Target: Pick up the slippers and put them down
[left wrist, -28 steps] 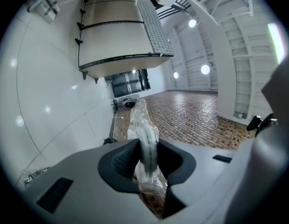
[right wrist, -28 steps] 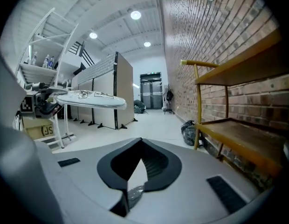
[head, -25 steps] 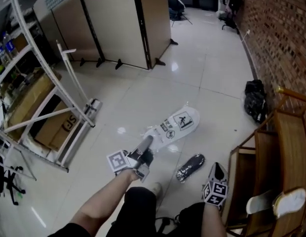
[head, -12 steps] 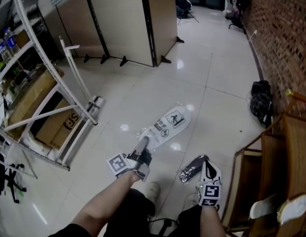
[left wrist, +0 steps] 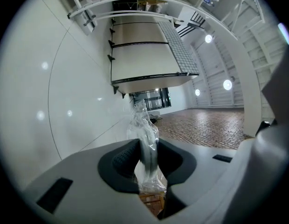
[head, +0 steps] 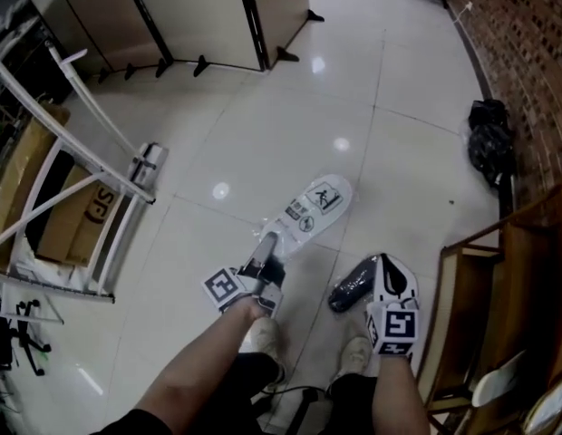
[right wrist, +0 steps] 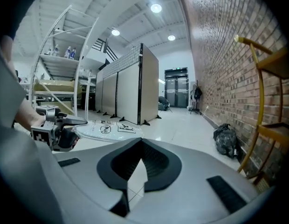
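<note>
Fingers (left wrist: pixel 124 157) of the left gripper (left wrist: pixel 147 155) clamp the bunched end of a clear plastic bag (left wrist: pixel 143 125). Inside it lies a flat white slipper (head: pixel 315 205) printed with black signs, reaching out ahead over the tiled floor (head: pixel 263 134). The right gripper (right wrist: pixel 137 169) has its fingers slightly apart with nothing between them, just beside a black slipper (head: pixel 352 286) lying on the floor. A cardboard box (head: pixel 91 211) sits under the white rack (head: pixel 145 166), its contents hidden.
</note>
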A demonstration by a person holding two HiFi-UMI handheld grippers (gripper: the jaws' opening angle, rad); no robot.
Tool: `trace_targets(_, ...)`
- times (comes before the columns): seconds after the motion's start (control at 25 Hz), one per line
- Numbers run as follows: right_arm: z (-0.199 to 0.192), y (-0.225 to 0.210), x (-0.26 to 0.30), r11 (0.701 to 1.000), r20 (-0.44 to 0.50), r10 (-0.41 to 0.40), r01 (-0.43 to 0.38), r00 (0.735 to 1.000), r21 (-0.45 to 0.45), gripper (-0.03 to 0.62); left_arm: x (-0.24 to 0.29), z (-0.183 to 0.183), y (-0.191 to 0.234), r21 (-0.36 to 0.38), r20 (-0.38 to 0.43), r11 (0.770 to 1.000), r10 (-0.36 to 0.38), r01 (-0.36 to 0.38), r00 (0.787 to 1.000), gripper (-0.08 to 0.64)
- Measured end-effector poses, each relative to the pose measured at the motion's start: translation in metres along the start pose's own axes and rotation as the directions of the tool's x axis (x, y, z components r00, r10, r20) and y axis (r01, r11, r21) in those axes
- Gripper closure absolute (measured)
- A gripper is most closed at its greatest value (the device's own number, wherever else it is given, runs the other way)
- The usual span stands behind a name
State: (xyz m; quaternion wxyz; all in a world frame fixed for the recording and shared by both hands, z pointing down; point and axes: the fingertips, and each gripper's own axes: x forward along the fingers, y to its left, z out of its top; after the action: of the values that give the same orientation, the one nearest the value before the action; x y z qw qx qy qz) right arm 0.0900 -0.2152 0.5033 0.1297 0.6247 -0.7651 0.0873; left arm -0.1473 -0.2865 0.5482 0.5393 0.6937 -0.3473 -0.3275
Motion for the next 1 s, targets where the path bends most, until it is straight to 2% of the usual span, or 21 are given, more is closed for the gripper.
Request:
trace_targets(0.28, -0.044, -0.035, 0.029, 0.998, -0.078, -0.043, 0.047, 0.996, 0.048, 0.583, 0.008, -0.03, 0.071, -0.07, -0.006, 0.993, 0.097, -0.097, 0.995, 0.469)
trace_targets(0.48, -0.094, -0.054, 0.042, 0.988, -0.182, -0.085, 0.106, 0.98, 0.11, 0.583, 0.013, -0.042, 0.115, -0.12, 0.011, 0.983, 0.138, -0.135, 0.99, 0.469)
trace_targets(0.56, -0.12, -0.05, 0.046, 0.987, -0.244, -0.07, 0.103, 0.967, 0.124, 0.583, 0.015, -0.049, 0.13, -0.138, 0.012, 0.979, 0.153, -0.149, 0.988, 0.469)
trace_targets(0.72, -0.158, -0.034, 0.046, 0.986, -0.374, -0.013, 0.074, 0.927, 0.148, 0.583, 0.012, -0.075, 0.168, -0.139, -0.059, 0.972, 0.183, -0.19, 0.981, 0.47)
trace_targets(0.92, -0.154, -0.016, 0.047, 0.985, -0.393, 0.03, 0.039, 0.919, 0.167, 0.583, 0.004, -0.093, 0.221, -0.204, -0.056, 0.945, 0.251, -0.258, 0.966, 0.469)
trace_targets(1.0, -0.155, -0.014, 0.05, 0.985, -0.398, 0.05, 0.021, 0.916, 0.173, 0.583, 0.005, -0.099, 0.232, -0.215, -0.076, 0.944, 0.241, -0.252, 0.968, 0.469)
